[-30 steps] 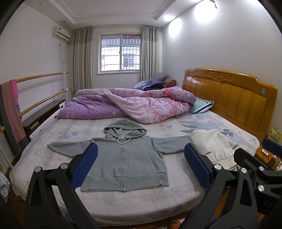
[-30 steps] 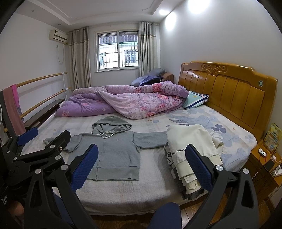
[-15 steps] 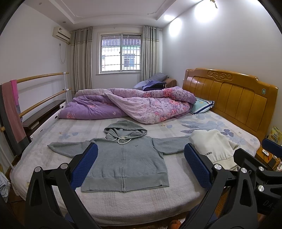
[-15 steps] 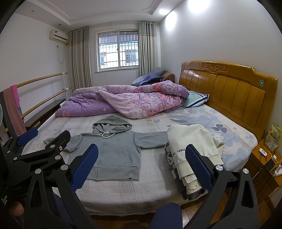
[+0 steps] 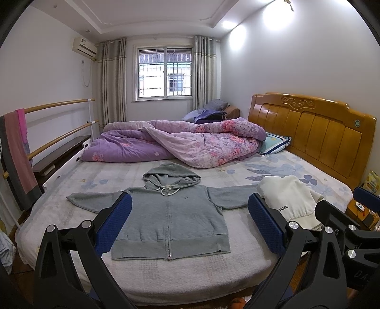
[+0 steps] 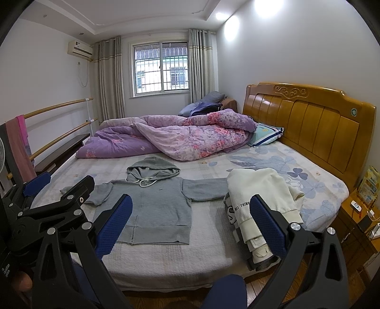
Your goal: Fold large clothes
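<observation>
Grey hoodie (image 5: 171,221) lies flat; both grippers hover, jaws wide.

Daylight from the barred window (image 5: 163,72) and blown-out ceiling lamp glare (image 5: 276,16) on the right wall light the bedroom evenly; shadows stay soft, focus sharp, fisheye edges bend into black corners.

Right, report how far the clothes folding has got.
Done: the gray hoodie lies spread flat on the bed, zipped, sleeves out. In hand: nothing; left gripper and right gripper are open, above the bed's edge. Left: every fold, plus the cream clothes pile.
</observation>
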A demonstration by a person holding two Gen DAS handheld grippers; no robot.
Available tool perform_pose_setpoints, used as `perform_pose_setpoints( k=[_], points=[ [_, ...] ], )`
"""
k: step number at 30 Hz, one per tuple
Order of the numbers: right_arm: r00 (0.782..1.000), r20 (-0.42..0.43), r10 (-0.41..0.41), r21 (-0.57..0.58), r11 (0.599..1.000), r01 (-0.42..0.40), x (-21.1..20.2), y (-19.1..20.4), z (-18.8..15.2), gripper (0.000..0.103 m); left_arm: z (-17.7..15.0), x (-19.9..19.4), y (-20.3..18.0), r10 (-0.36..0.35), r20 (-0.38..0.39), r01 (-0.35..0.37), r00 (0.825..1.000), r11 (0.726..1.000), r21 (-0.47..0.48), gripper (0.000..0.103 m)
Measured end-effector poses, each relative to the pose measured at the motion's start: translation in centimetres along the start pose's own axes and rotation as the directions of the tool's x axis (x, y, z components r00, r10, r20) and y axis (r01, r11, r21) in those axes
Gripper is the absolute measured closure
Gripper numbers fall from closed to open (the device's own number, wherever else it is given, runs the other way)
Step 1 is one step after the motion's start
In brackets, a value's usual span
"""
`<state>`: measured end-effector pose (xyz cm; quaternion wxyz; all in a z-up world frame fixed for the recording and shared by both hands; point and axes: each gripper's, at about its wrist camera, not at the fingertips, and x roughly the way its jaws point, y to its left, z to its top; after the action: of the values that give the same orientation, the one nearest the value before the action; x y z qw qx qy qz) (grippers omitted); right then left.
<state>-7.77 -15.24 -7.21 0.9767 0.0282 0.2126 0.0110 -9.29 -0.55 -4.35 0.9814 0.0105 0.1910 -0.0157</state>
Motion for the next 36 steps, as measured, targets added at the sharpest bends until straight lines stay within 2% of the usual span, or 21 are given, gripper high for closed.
perform_pose_setpoints(
  k=[23,36],
  points=[
    [1.0,-0.009,0.014,0.013,1.0,-0.014,0.5,-0.1,-0.2,0.008,-0.5,-0.4,0.2,0.032,0.025,-0.032,0.999,0.999,-0.005,0.005],
    [0.999,-0.022,0.025,0.017,1.0,-0.025,1.2,-0.4,-0.3,0.008,-0.9,-0.2,0.0,0.045,0.014,-0.045,0.999,0.999,-0.003,0.005]
  ],
)
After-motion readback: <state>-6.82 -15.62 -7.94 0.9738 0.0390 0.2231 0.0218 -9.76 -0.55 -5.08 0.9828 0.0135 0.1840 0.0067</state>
